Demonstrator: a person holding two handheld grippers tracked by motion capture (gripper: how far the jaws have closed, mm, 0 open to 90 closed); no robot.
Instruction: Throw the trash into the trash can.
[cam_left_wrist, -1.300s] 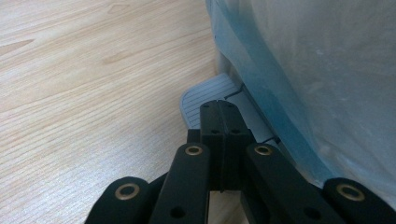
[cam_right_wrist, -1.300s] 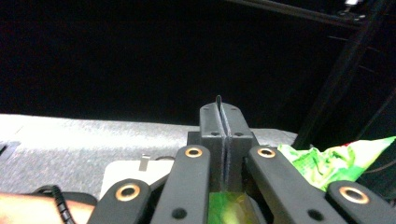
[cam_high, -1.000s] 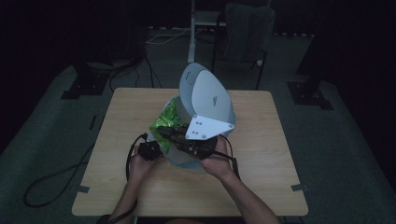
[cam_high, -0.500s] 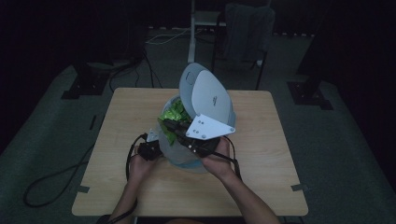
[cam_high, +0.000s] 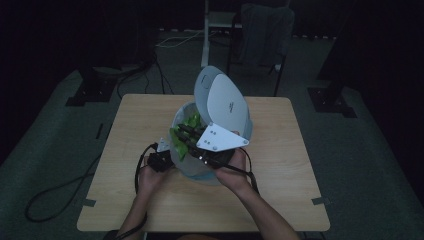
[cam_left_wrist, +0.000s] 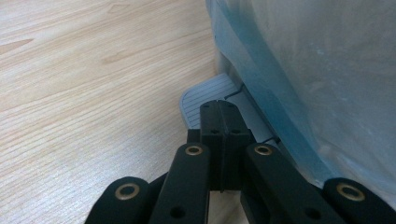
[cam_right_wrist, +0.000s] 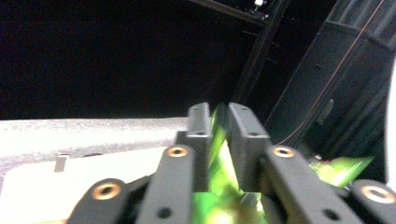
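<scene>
Two grippers working at a lidded bin (cam_high: 220, 172) mid-table: we are pressing its pedal (cam_left_wrist: 205, 100) with the left gripper (cam_left_wrist: 219, 109), jaws together, while the right gripper (cam_right_wrist: 219, 123) is clamping a green, probably plastic, wrapper (cam_high: 182, 137) over the opening. Next: release inside.

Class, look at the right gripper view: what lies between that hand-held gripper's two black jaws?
A shiny green wrapper sits pinched between the jaws of the right hand-held gripper, as the right gripper view shows.

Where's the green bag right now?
The green bag is pinched in the right gripper, held over the open bin near the table's middle, just left of the raised lid.
</scene>
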